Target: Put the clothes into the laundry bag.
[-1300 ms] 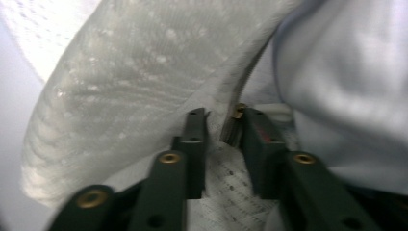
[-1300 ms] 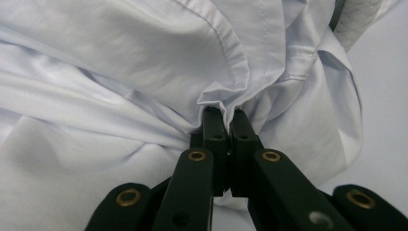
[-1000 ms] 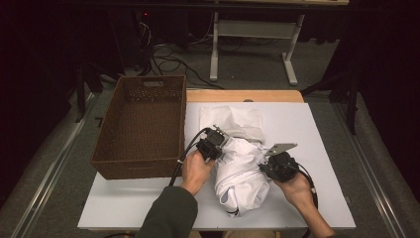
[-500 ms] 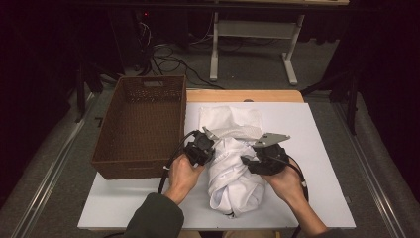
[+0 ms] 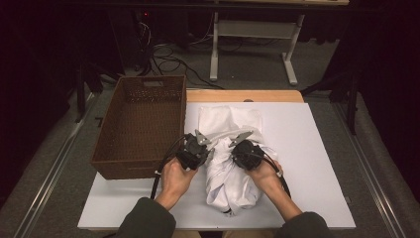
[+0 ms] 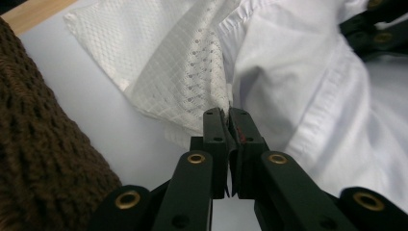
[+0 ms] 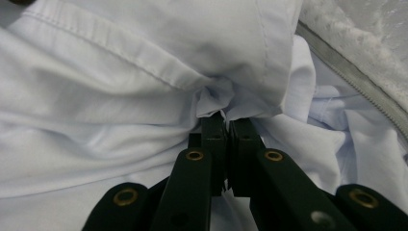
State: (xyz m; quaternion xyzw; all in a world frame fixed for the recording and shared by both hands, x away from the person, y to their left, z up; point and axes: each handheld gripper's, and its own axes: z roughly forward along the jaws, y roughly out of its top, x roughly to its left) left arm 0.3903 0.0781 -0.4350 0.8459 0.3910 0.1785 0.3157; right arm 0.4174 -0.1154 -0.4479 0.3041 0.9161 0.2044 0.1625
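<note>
1. one brown wicker basket (image 5: 141,124) stands on the worktop (image 5: 317,148); it serves as the landmark here.
2. one heap of white clothes (image 5: 230,163) lies on the worktop just to the right of the basket, at least two pieces in it: a mesh-patterned cloth (image 6: 178,62) on the side nearer the basket and a smooth white shirt (image 6: 308,86) beyond it.
3. the heap is longer than wide; its long axis runs alongside the basket's long side, from the near edge of the worktop toward the far edge.
4. two tools are in use, one in each hand.
5. the left tool (image 6: 227,120) sits between the basket and the heap, its jaws together on a thin edge of the cloth.
6. the right tool (image 7: 228,120), on the heap's side away from the basket, has just snapped together and is clamped on a bunched fold of the shirt.
</note>
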